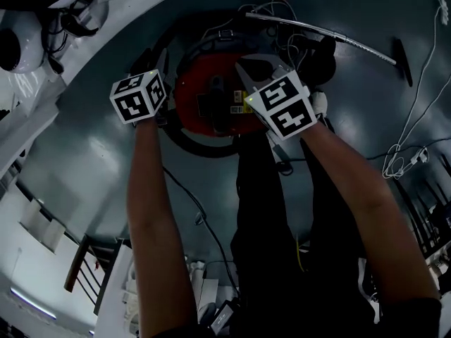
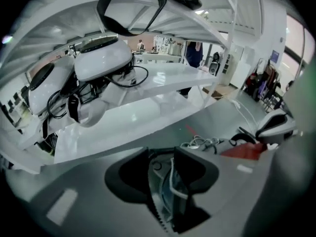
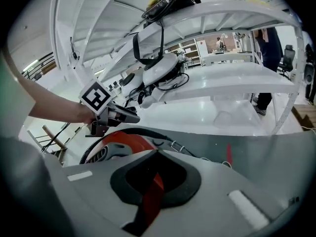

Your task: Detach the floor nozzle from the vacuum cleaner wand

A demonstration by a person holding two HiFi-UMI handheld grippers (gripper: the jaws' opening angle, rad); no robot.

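The red vacuum cleaner body (image 1: 211, 97) lies on the grey floor below me, ringed by its black hose (image 1: 189, 141). A thin metal wand (image 1: 317, 34) lies on the floor beyond it, with a dark piece (image 1: 402, 60) at its right end. My left gripper (image 1: 159, 63) hovers over the body's left edge, its jaws apart (image 2: 162, 154); only a white cable and the floor show through the gap. My right gripper (image 1: 257, 72) hangs over the body's right side with its jaws together (image 3: 157, 153). The right gripper view also shows the body (image 3: 123, 144) and the left gripper (image 3: 129, 115).
White cables (image 1: 405, 153) trail over the floor at the right. White shelving with rounded white shells (image 2: 98, 58) stands ahead. My legs in dark trousers (image 1: 268, 210) are just behind the vacuum. A wooden rack (image 1: 77, 266) stands at the lower left.
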